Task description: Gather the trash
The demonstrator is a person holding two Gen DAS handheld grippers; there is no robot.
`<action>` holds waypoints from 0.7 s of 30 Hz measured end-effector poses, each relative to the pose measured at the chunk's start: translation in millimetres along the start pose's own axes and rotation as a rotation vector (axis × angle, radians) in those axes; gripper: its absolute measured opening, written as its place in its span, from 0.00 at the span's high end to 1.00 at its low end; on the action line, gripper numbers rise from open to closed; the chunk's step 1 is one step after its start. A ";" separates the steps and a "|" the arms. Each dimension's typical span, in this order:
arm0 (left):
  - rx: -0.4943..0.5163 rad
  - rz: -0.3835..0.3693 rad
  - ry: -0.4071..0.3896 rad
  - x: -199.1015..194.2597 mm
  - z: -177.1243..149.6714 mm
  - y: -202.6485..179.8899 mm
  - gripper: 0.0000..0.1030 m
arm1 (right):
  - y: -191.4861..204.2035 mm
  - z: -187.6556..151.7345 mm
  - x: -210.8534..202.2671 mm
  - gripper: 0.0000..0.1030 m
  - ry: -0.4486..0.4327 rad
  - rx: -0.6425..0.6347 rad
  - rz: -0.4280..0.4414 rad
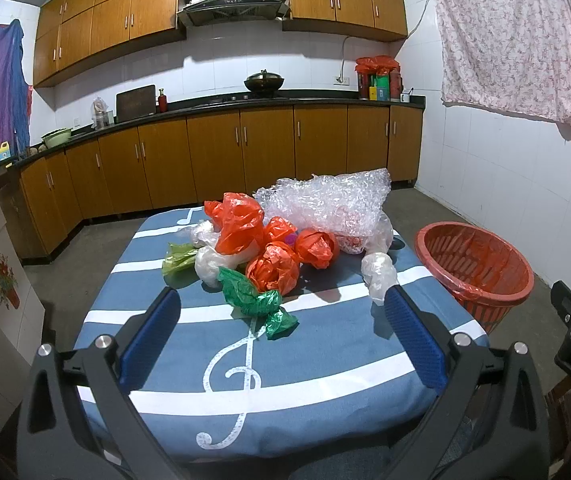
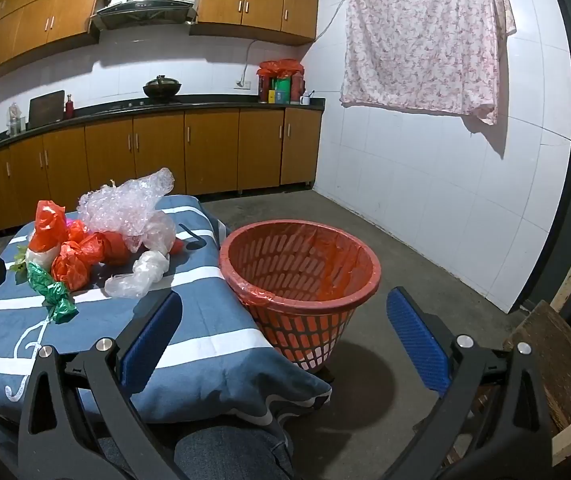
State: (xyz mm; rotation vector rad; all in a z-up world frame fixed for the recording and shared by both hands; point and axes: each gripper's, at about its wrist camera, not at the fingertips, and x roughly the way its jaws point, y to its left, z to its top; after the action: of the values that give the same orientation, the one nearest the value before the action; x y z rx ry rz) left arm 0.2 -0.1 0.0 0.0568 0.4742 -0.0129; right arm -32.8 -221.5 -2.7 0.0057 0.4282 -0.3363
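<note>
From the left wrist view, we hold the left gripper (image 1: 281,300) released, its two blue pads spread wide with nothing between them, above the near half of the blue striped cloth (image 1: 245,412). The trash sits beyond the fingertips: a crumpled green bag (image 1: 251,296) lies closest, almost midway between the pads and just ahead of them. Behind it are several knotted orange bags (image 1: 273,268), a whitish bag (image 1: 209,266) toward the left finger, and a clear twisted bag (image 1: 377,276) just beyond the tip of the right finger. A big sheet of bubble wrap (image 1: 325,200) rises at the far side of the heap. We judge all of this to be very light, soft and crushable, and somewhat slick. The film will collapse under the pads, so we take each piece at its thickest bunched part or at a knot, not at a loose flap that could slip out.

From the right wrist view, we hold the right gripper (image 2: 283,312) equally released and empty. The red basket (image 2: 301,280), lined with an orange bag, stands on the floor beside the cloth-covered surface, directly ahead between the two fingers, its rim just past the tips. The pile lies to the left, beyond the left finger, with the clear twisted bag nearest that fingertip. The basket looks light and may tip or slide if we knock its rim. The bubble wrap is bulky, so we expect to pinch it at a gathered fold.
</note>
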 end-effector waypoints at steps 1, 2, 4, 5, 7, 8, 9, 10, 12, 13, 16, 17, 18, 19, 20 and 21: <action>0.000 0.000 0.000 0.0 0.1 0.0 0.04 | 0.2 -0.1 -0.5 0.02 -0.001 -0.002 -0.001; 0.000 0.000 0.000 0.0 0.1 0.0 0.04 | 0.0 -0.1 -0.6 0.02 -0.001 -0.002 -0.001; 0.000 -0.001 0.000 0.0 0.1 0.0 0.04 | -0.4 -0.1 -0.7 0.02 -0.001 -0.002 0.000; 0.000 -0.001 0.000 -0.1 0.1 0.0 0.04 | -0.4 -0.1 -0.6 0.02 -0.001 -0.002 0.000; 0.000 -0.001 0.000 -0.3 0.1 -0.2 0.04 | -0.6 0.0 -0.6 0.02 -0.001 -0.002 0.000; 0.000 -0.001 0.000 -0.5 0.1 -0.4 0.04 | -0.7 0.1 -0.5 0.02 -0.002 -0.001 -0.001; 0.000 -0.001 0.000 -0.7 0.0 -0.5 0.04 | -0.7 0.1 -0.5 0.02 -0.002 -0.002 -0.001; -0.001 -0.001 0.001 0.1 0.0 0.1 0.04 | -0.8 0.2 -0.5 0.02 -0.002 -0.001 -0.001; -0.001 -0.001 0.001 0.1 0.0 0.1 0.04 | -0.9 0.3 -0.5 0.02 -0.002 -0.001 -0.001; -0.001 -0.001 0.002 0.1 0.0 0.1 0.04 | -1.0 0.3 -0.4 0.02 -0.002 -0.002 -0.001; -0.001 -0.001 0.003 0.1 0.0 0.1 0.04 | -1.2 0.3 -0.3 0.02 -0.002 -0.001 0.000; -0.001 -0.001 0.004 -0.1 0.0 0.0 0.04 | -1.2 0.3 -0.3 0.02 -0.002 -0.001 0.000; -0.001 -0.001 0.002 0.1 0.0 0.1 0.04 | -1.3 0.3 -0.2 0.02 -0.002 -0.001 -0.001; -0.001 -0.001 0.002 0.1 0.1 0.1 0.04 | -1.4 0.3 -0.2 0.02 -0.002 -0.001 0.000; -0.001 -0.001 0.002 0.0 0.1 0.1 0.04 | -1.4 0.3 -0.1 0.02 -0.002 -0.001 0.000; -0.001 -0.001 0.002 0.1 0.0 0.1 0.04 | -1.5 0.2 -0.1 0.02 -0.002 -0.001 -0.001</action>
State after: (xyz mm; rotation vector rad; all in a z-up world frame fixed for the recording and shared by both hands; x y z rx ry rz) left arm 0.3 0.1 0.0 0.0552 0.4764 -0.0135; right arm -33.3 -222.9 -2.4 0.0043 0.4264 -0.3366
